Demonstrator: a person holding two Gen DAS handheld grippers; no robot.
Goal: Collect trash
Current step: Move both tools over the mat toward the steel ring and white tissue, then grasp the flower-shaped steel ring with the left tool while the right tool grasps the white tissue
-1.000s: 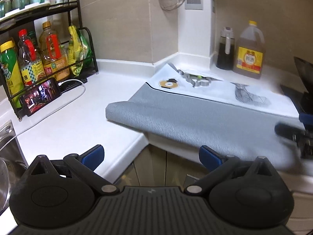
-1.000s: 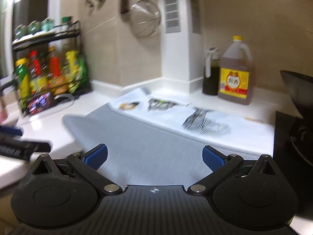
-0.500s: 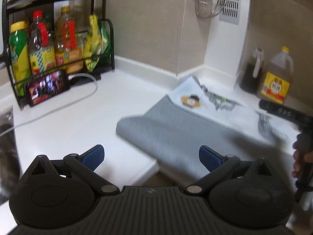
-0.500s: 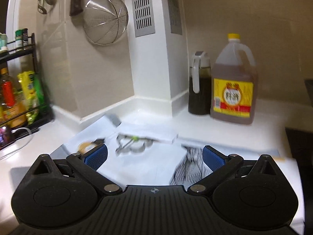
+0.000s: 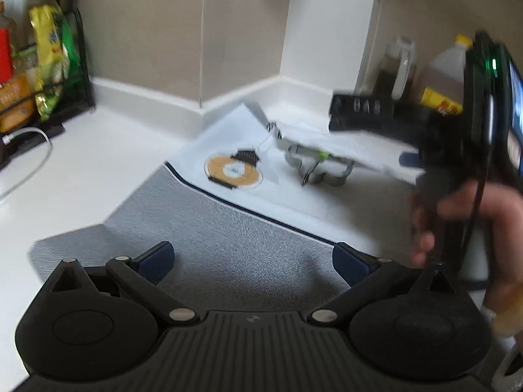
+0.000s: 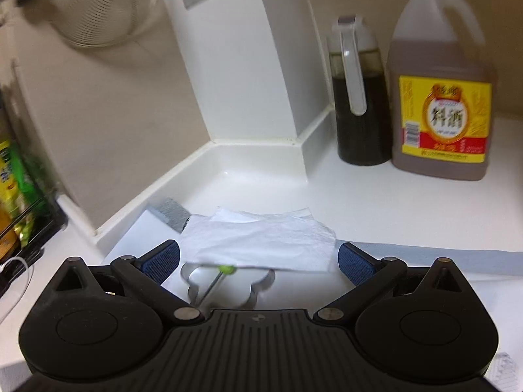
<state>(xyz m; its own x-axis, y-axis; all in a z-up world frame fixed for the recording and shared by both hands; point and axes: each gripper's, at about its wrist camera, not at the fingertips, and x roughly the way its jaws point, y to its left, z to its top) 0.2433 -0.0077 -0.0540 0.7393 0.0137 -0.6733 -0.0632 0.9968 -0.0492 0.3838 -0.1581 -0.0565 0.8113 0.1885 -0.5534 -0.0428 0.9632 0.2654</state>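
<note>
**Right gripper lined up on the tissue, both sets of tongs wide open**

So the trash here is a crumpled white tissue (image 6: 261,240) lying on the white counter (image 6: 376,202) in the far corner, partly draped over a metal cookie-cutter-looking ring (image 6: 228,281) with a little green-tipped pin. From the right wrist view, the right gripper (image 6: 258,261) has its blue pads (image 6: 163,259) spread apart, one on each side of the tissue, not touching it as far as I can see. Nothing clamped.

The left gripper (image 5: 253,259) sits nearer, over a grey mat (image 5: 228,228), tongs also apart and holding nothing. In its view the right gripper (image 5: 359,114) comes in from the right, a bit blurred, with the person's hand (image 5: 470,215) wrapped around the handle, sitting above the tissue (image 5: 327,140).

Other stuff: a printed sheet with an orange disc (image 5: 232,170) just left of the ring, a big cooking wine jug (image 6: 441,98) and a dark sauce bottle (image 6: 358,98) far right against the wall, a strainer (image 6: 98,6) hanging up, and snack packs on a rack (image 5: 52,65) far left.
</note>
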